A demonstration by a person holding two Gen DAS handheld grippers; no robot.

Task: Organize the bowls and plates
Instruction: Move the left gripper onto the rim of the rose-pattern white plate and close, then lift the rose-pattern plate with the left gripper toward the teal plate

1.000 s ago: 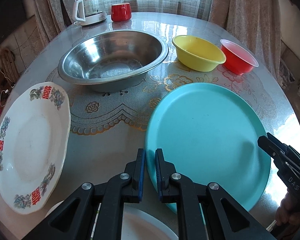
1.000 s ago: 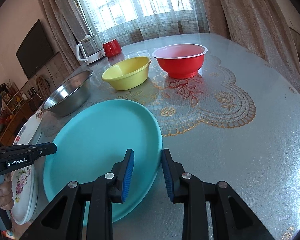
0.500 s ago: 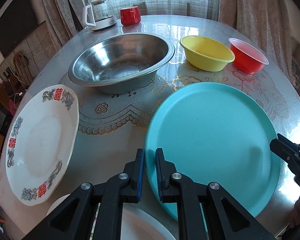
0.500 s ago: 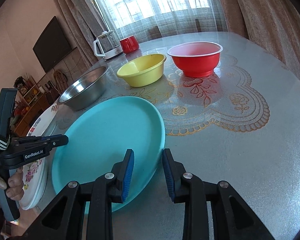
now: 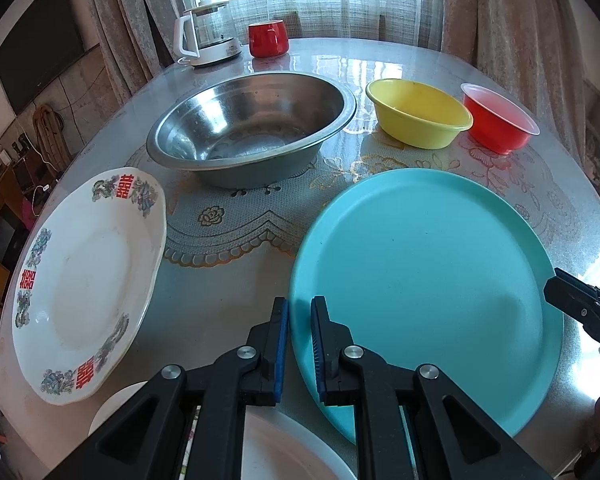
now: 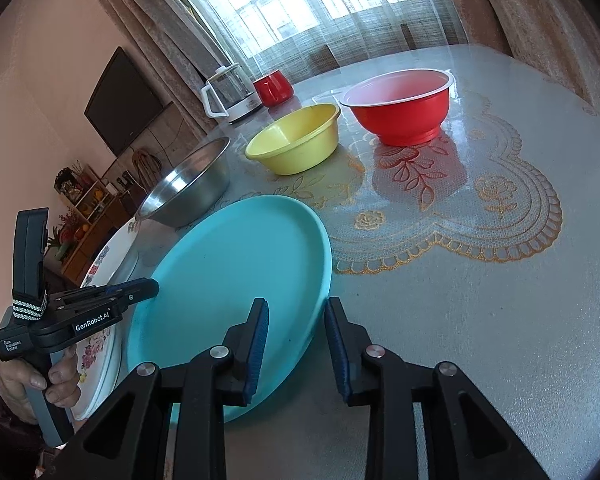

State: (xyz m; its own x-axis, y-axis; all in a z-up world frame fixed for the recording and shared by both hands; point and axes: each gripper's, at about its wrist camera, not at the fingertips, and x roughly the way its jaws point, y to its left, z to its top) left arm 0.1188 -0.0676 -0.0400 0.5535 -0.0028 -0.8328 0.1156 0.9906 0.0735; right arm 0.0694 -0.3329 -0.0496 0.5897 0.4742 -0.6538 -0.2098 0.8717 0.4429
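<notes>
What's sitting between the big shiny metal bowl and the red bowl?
The yellow bowl sits between the metal bowl and the red bowl. The left wrist view shows all three in a row; the right wrist view shows the same order.

left gripper [image 5: 299, 312]: six o'clock, pinching the round turquoise plastic plate's [image 5: 424, 276] rim
dented steel bowl [image 5: 252, 128]: twelve o'clock

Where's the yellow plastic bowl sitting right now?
In the left wrist view the yellow plastic bowl sits far right on the table, between the large steel bowl and the red plastic bowl.
</notes>
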